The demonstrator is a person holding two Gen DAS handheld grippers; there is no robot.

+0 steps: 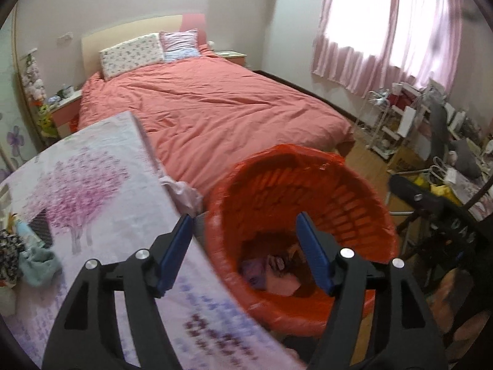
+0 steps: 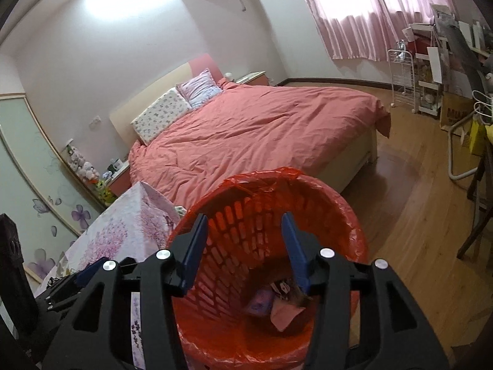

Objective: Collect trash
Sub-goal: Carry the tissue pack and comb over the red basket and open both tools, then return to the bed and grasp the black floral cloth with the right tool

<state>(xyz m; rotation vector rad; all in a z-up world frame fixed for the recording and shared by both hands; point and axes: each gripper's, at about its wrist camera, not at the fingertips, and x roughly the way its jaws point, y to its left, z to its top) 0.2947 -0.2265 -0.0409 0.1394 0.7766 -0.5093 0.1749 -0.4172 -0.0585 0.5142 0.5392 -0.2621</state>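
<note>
Both the left gripper (image 1: 243, 225) and the right gripper (image 2: 245, 225) have fingers apart, holding nothing, above the red bin (image 1: 354, 191).

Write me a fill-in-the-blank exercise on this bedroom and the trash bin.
1. The trash basket is lined with a ____ plastic bag.
2. The bed's duvet is ____ in colour.
3. The jaws of the right gripper hold ____.
4. The curtains over the window are ____.

Missing words: red; pink; nothing; pink
</note>
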